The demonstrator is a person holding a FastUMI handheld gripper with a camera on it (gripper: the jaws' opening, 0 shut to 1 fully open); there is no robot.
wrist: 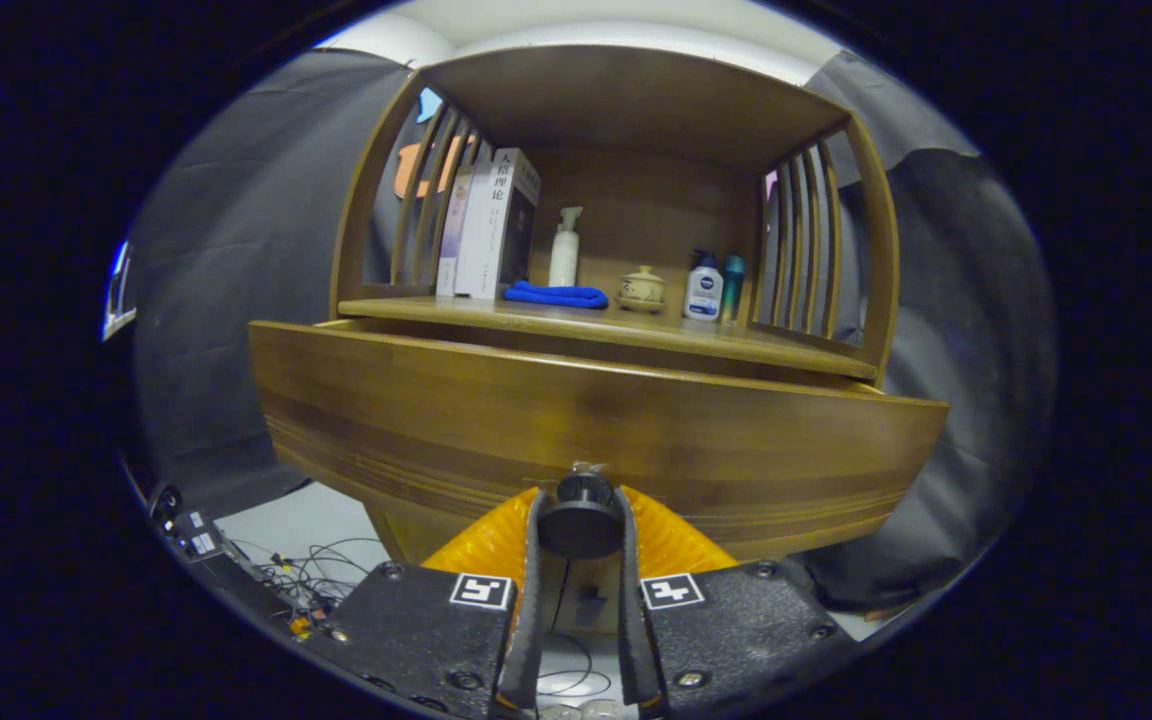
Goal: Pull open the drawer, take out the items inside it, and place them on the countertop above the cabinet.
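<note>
Gripping the round black knob (581, 518) of the drawer (596, 430), the tool (579, 535) points straight at the wooden cabinet (626, 110). Its two thin dark fingers (532, 580) press on the knob from both sides, so the tool is clenched on it. Behind the fingers sit two rough black blocks with small black-and-white square marks. Orange ribbed plastic shows just past the blocks, on each side of the knob.

The drawer front is wide, smooth brown wood with long stripes in the grain. It sticks out from the cabinet toward the tool, so the drawer is pulled partly open. What lies inside it cannot be seen from here.

Above the drawer and beyond the fingers is the flat wooden surface (626, 325). On it stand white books (488, 225), a white pump bottle (564, 248), a soft blue cloth (556, 295) rolled up long, a small round pot with a lid (642, 288), a white bottle with a blue cap (704, 288) and a blue-green tube (732, 285). Thin wooden bars close both sides.

Down below the tool, thin wires (306, 570) lie on a pale floor.
</note>
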